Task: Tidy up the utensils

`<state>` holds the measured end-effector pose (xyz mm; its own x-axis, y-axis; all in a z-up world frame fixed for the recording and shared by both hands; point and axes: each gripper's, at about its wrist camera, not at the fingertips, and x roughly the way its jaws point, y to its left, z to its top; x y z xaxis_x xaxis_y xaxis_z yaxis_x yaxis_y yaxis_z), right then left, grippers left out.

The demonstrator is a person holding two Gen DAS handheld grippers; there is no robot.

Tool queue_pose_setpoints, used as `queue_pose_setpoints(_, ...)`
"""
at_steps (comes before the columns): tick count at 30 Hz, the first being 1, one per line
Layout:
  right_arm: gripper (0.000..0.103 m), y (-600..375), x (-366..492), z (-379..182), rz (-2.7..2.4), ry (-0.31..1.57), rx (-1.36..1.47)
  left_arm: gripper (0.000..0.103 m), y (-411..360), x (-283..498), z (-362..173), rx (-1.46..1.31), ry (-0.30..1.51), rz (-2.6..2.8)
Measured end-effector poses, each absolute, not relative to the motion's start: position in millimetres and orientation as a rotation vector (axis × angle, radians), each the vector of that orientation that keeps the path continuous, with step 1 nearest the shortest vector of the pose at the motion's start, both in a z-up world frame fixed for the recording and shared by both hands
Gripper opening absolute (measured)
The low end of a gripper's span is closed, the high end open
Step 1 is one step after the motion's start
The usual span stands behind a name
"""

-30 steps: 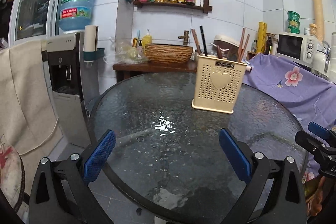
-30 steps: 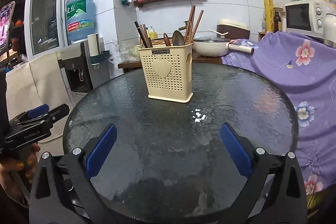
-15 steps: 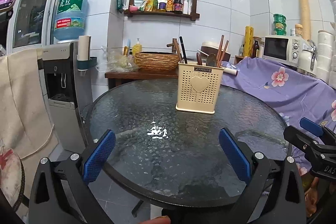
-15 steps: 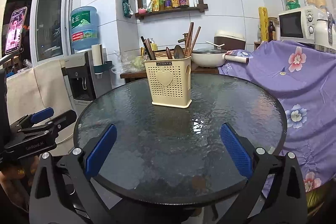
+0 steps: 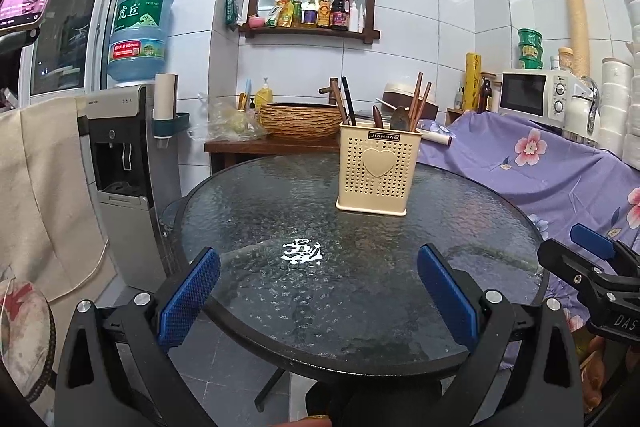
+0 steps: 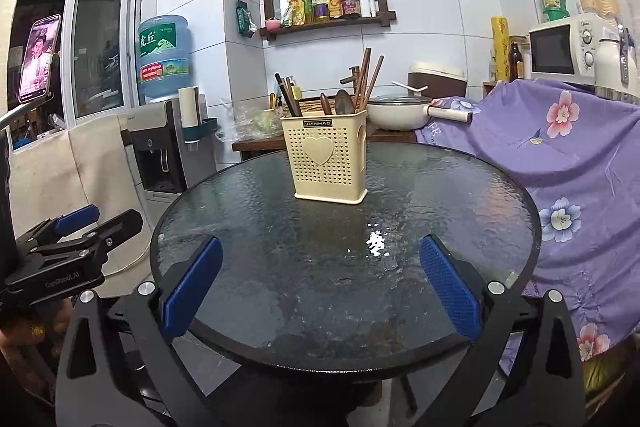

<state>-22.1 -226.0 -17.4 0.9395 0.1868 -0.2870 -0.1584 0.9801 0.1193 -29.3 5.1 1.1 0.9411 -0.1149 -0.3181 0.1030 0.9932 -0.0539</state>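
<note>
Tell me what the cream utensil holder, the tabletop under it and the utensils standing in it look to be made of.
Utensil holder: likely moulded plastic, matte cream, with regular punched holes and a raised heart. Tabletop: apparently textured glass in a dark rim; its rippled surface reflects a light glare. Chopsticks and spoons: brown and dull, probably wood, though too small to be sure.

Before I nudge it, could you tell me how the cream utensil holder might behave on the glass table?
The utensil holder looks like thin perforated plastic, probably light. Tall chopsticks may make it top-heavy, so a high push could tip it. On the glass table it may slide.
</note>
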Motion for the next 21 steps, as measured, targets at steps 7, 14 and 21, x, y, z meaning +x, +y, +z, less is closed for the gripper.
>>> queue_pose_setpoints(7,0.097,-227,-32,-14,0.175,0.287,0.097,0.097,6,-36,3,-0.045,0.321,-0.11)
queue_pose_setpoints(14,0.097,-230,-37,-11,0.166,0.276,0.098,0.097,5,-40,7,-0.048,0.317,-0.111)
queue_pose_setpoints(21,0.097,-231,-37,-10,0.17,0.275,0.102,0.097,5,-43,10,-0.055,0.313,-0.11)
